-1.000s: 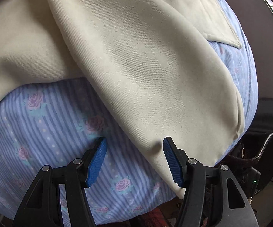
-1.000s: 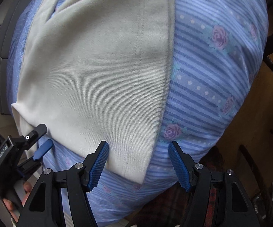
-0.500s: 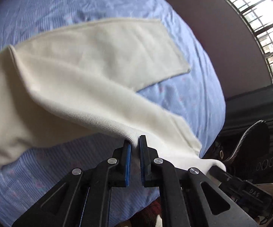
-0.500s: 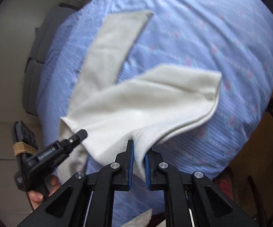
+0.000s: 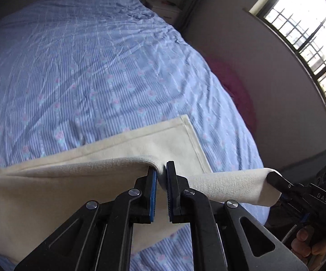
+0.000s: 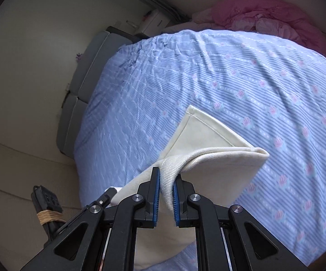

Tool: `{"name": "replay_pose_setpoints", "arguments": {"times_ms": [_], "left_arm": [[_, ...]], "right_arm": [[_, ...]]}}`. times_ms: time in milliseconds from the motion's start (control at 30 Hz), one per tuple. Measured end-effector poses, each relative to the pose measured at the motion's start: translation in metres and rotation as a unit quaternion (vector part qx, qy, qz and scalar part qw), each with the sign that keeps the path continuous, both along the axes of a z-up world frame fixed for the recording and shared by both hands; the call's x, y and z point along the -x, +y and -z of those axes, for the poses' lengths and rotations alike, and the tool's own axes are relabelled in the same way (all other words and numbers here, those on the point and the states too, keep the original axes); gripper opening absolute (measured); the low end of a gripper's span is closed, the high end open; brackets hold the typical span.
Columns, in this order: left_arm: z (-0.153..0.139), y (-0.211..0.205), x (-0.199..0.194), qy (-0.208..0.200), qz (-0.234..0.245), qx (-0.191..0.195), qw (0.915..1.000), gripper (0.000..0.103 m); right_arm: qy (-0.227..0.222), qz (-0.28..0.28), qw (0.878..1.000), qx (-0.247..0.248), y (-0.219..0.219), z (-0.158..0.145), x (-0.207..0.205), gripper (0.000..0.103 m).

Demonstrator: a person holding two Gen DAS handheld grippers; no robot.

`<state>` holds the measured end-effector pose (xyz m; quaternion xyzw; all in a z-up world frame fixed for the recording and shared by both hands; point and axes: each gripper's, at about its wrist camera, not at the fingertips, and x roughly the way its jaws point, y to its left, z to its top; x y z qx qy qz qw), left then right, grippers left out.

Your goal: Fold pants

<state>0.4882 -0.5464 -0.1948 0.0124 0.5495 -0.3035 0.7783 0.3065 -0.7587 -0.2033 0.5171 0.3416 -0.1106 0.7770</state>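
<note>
The ribbed waistband of the cream cotton pants [image 5: 90,180] is clamped by the left gripper [image 5: 161,171] and the right gripper [image 6: 166,178], and is held lifted above the near edge of the blue striped floral bedsheet [image 5: 95,67].

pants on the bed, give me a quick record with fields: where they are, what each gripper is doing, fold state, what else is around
item: cream pants
surface: blue floral bedsheet
left gripper: shut on the ribbed edge of the pants
right gripper: shut on the same ribbed edge, further along
pants state: gripped edge lifted off the sheet, a hemmed leg end lying on the bed
fold: not yet finished
nearby: pink bedding at the far end of the bed, barred window
</note>
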Motion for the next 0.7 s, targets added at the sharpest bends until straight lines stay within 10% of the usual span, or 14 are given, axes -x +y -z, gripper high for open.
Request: {"name": "replay_pose_setpoints", "arguments": {"times_ms": [367,500,700], "left_arm": [[0.088,-0.068,-0.066,0.042,-0.042,-0.142,0.9881,0.013],[0.06,-0.069,-0.063,0.016,-0.057,-0.099,0.9933,0.058],[-0.002,-0.04,-0.014,-0.044,-0.059,-0.064,0.9952,0.061]], "right_arm": [[0.103,-0.044,0.994,-0.014,-0.073,0.084,-0.113,0.016],[0.13,-0.021,0.989,0.068,-0.082,0.058,-0.102,0.05],[0.129,-0.088,0.972,0.173,-0.062,0.009,-0.066,0.052]]}}
